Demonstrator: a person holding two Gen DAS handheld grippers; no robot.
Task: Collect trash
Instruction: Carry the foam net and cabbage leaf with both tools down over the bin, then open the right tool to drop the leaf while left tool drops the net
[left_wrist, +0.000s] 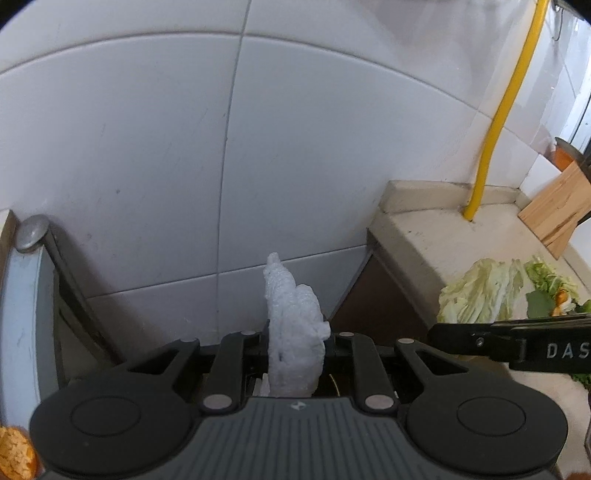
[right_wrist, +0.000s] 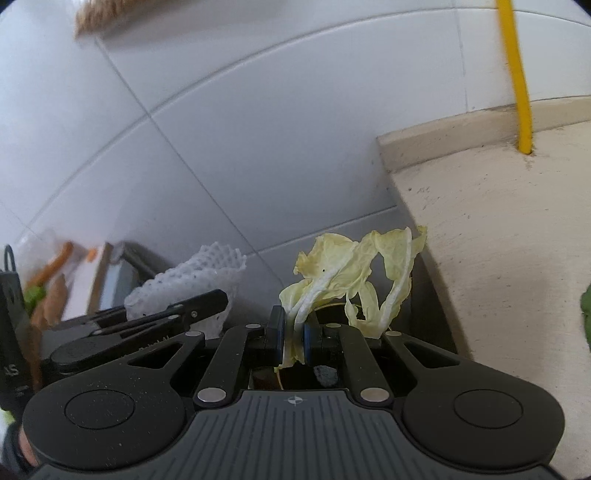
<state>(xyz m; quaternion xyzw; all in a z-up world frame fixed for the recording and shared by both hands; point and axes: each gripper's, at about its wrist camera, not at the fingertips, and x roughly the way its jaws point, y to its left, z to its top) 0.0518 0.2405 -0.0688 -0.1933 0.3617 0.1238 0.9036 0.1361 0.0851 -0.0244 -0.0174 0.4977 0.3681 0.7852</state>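
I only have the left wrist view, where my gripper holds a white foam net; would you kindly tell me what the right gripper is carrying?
Observer: The right gripper is shut on a pale yellow-green cabbage leaf, pinched by its white stalk between the blue pads.
Operator: Thank you. Does the leaf hang free, or is it resting on the counter?
Observer: It hangs free, beside the counter edge, over the dark gap next to it.
Operator: And how does my foam net look from that side?
Observer: The foam net flares into an open mesh cup beyond the left gripper, which shows at the left of the right wrist view.
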